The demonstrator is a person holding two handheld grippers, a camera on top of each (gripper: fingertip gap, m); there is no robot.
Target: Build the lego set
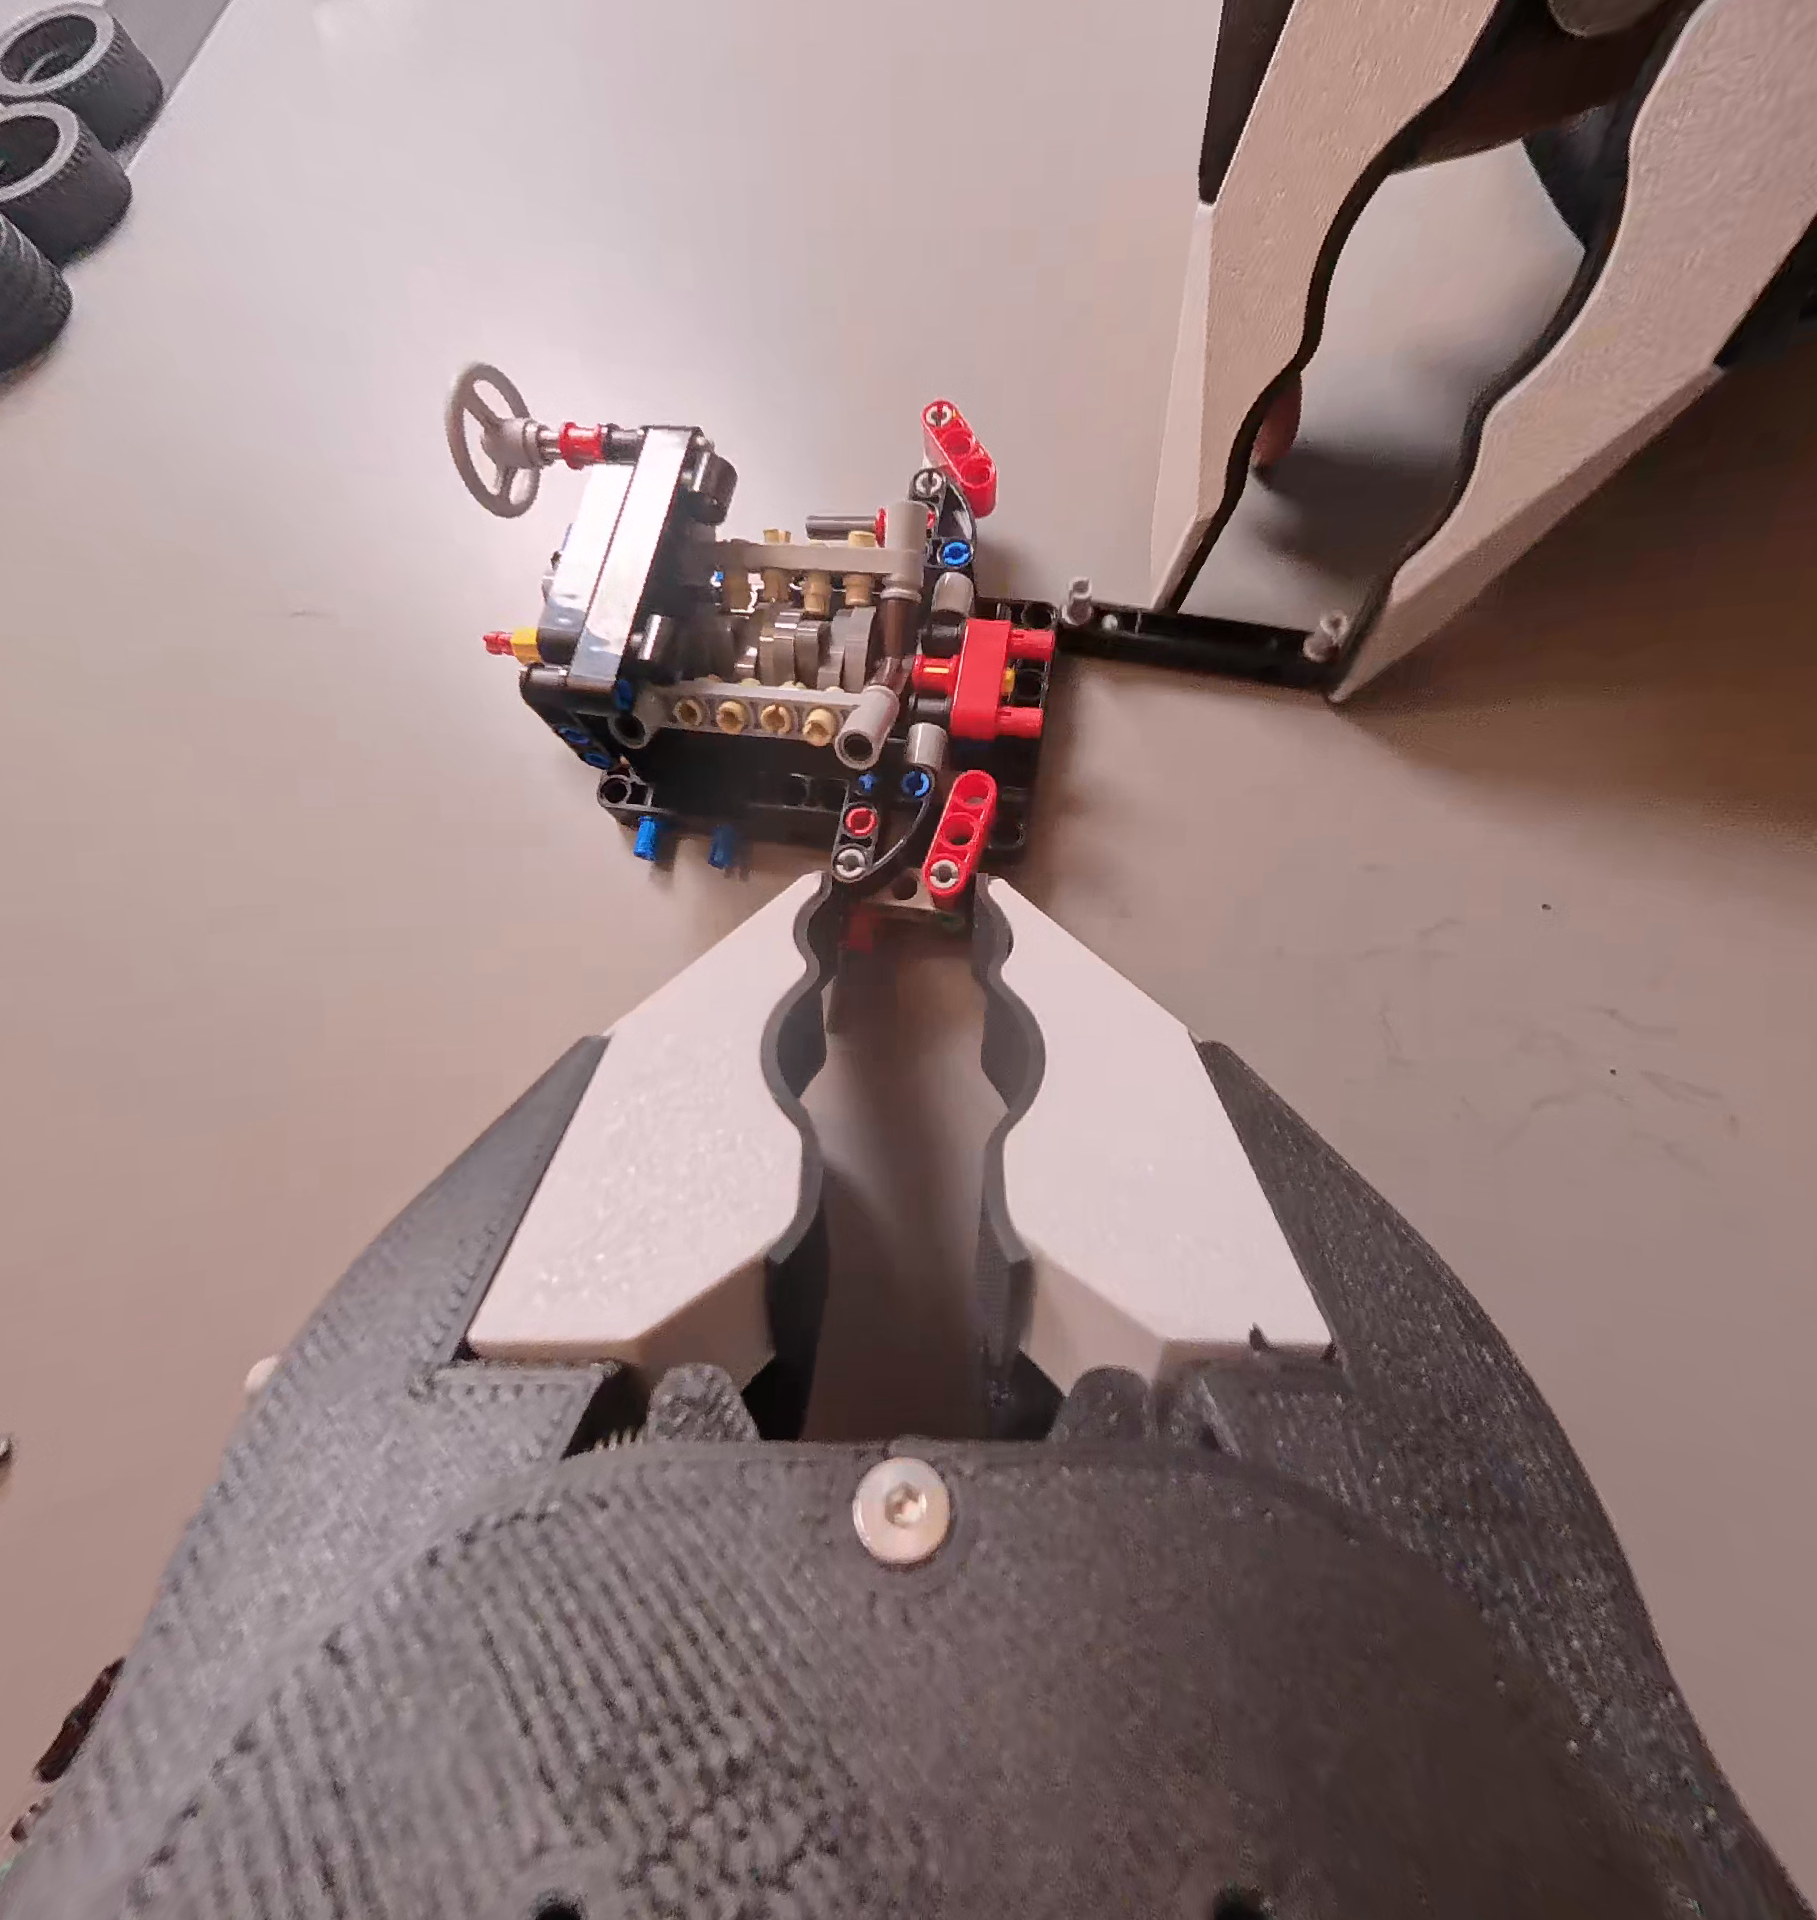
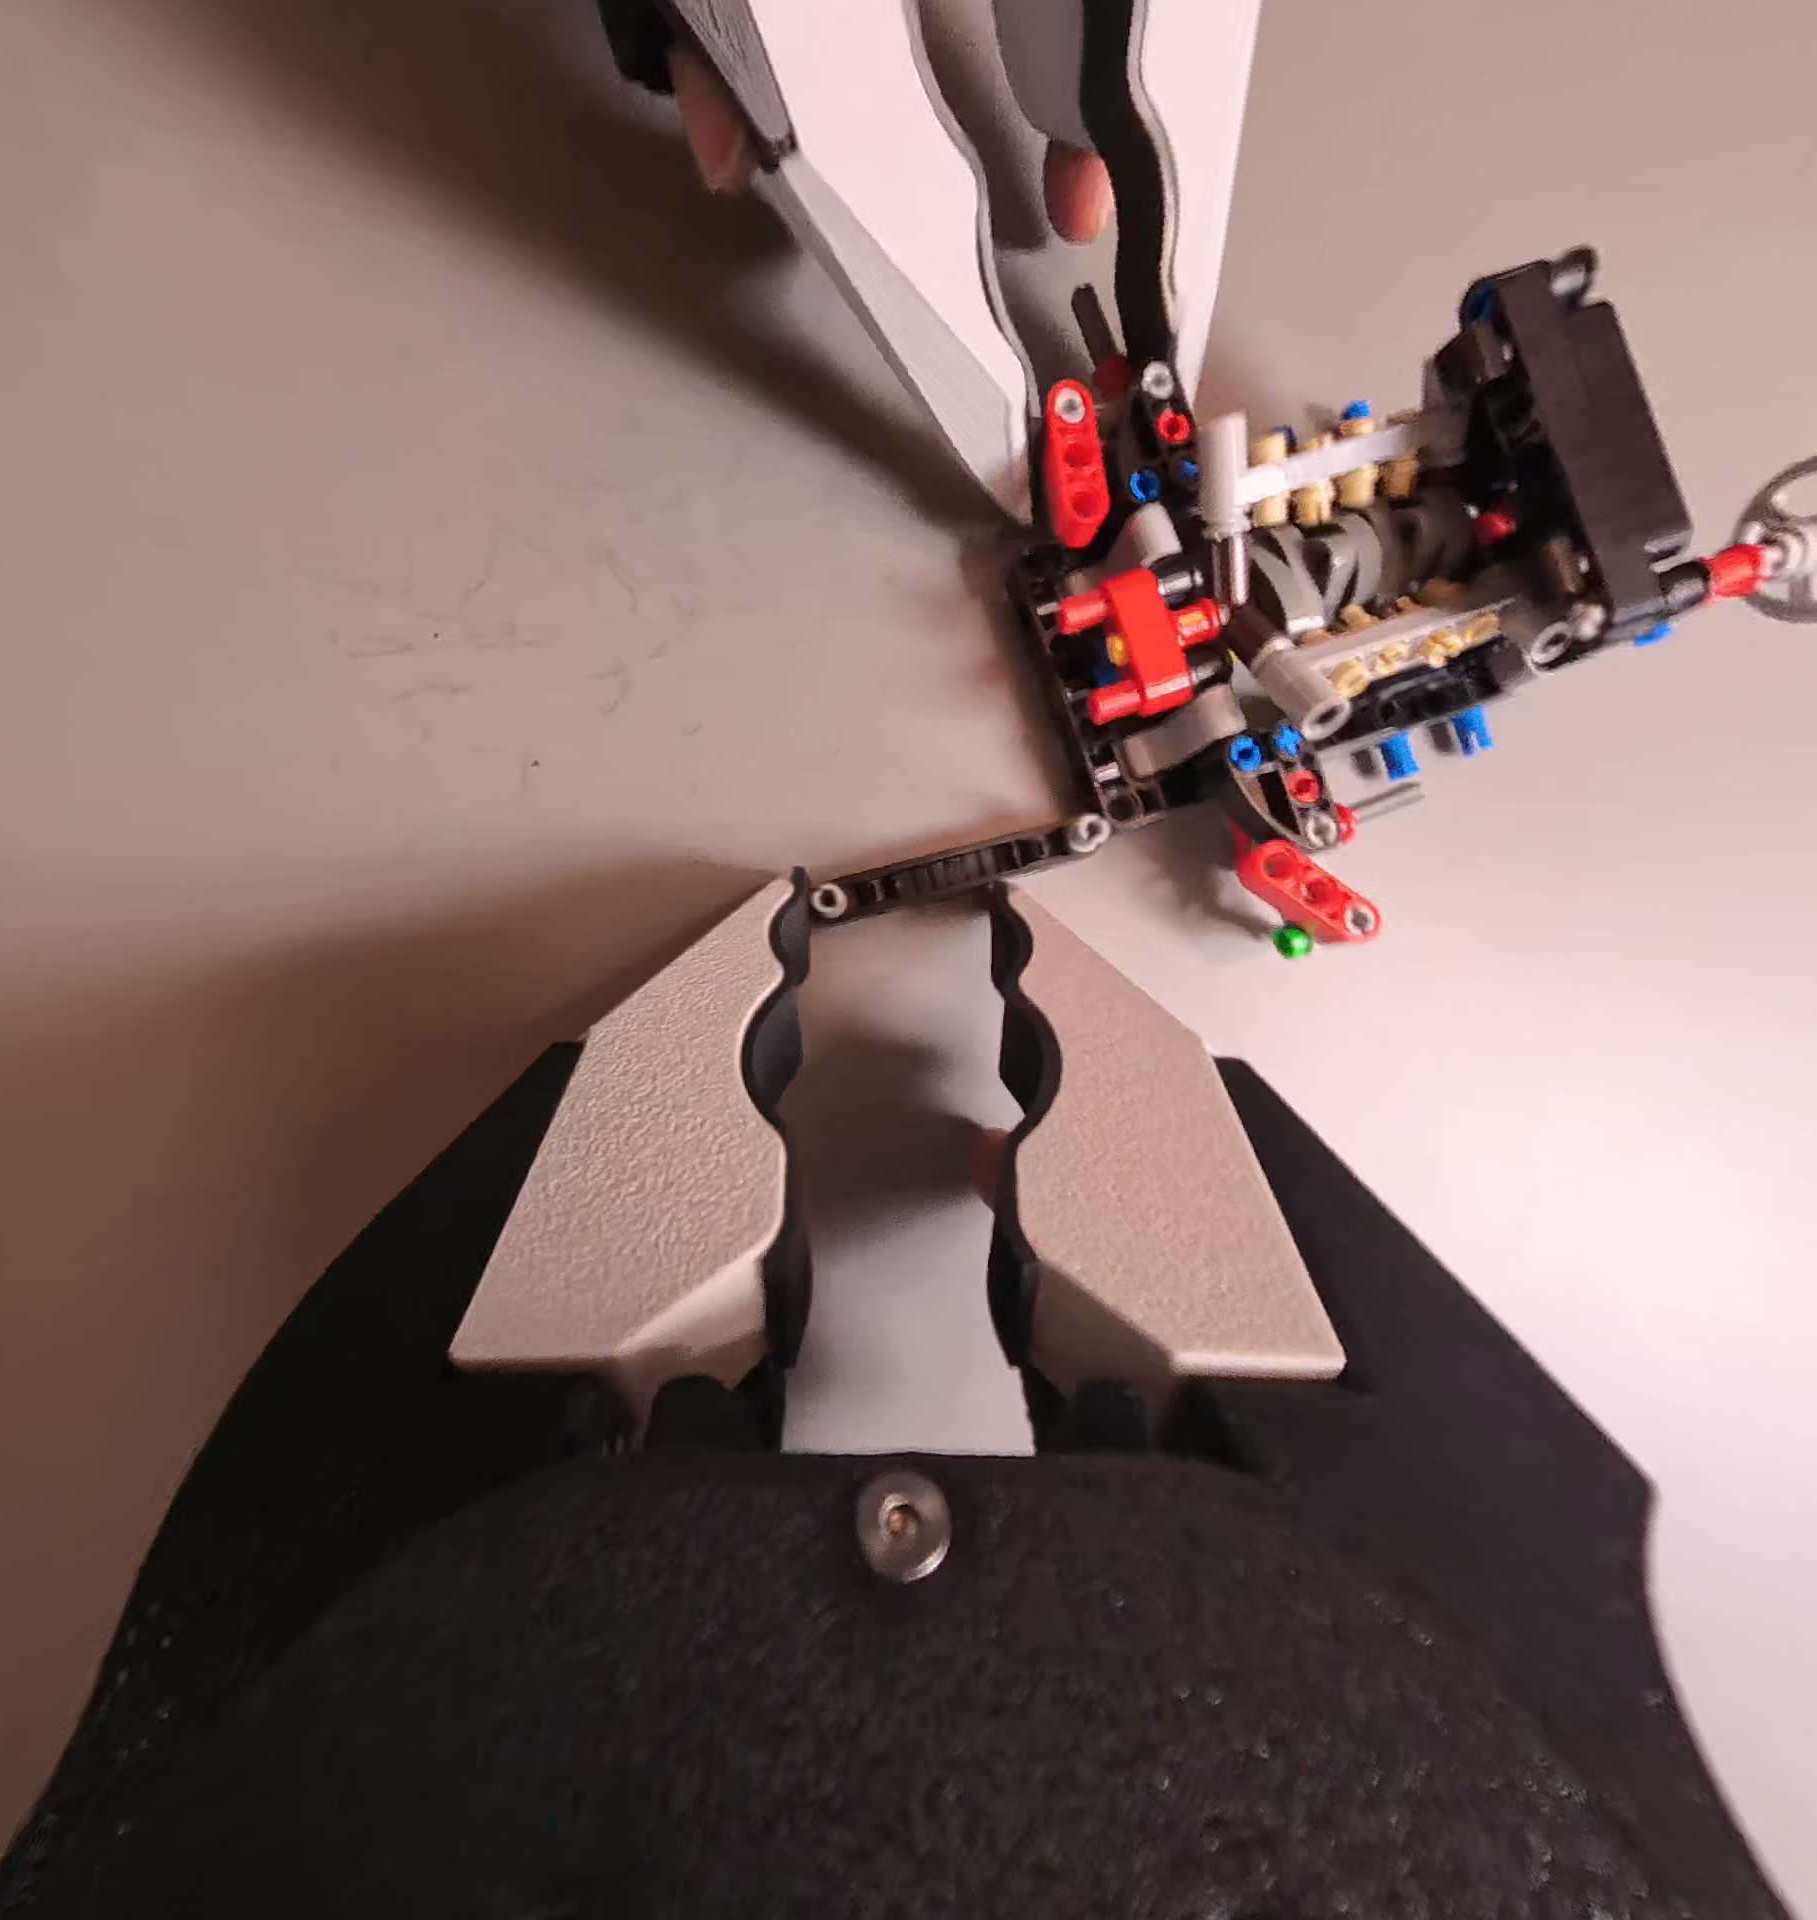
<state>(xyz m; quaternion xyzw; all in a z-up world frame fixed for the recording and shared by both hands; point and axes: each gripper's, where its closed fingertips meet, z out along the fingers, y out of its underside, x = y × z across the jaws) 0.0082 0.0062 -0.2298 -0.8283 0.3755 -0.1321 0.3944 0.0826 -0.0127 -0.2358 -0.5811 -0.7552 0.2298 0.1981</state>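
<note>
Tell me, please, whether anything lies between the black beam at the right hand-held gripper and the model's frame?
Nothing visible does: the black beam at the right hand-held gripper already reaches the corner of the model, with only bare table around it.

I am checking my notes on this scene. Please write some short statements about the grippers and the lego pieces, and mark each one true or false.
1. The left gripper has its fingertips at one edge of the lego assembly. True.
2. The right gripper holds a grey steering wheel. False: its fingertips are at a black beam.
3. The steering wheel sits on the assembly's far end from the black beam. True.
4. The black tyres are mounted on the assembly. False: they lie apart on the table.
</note>
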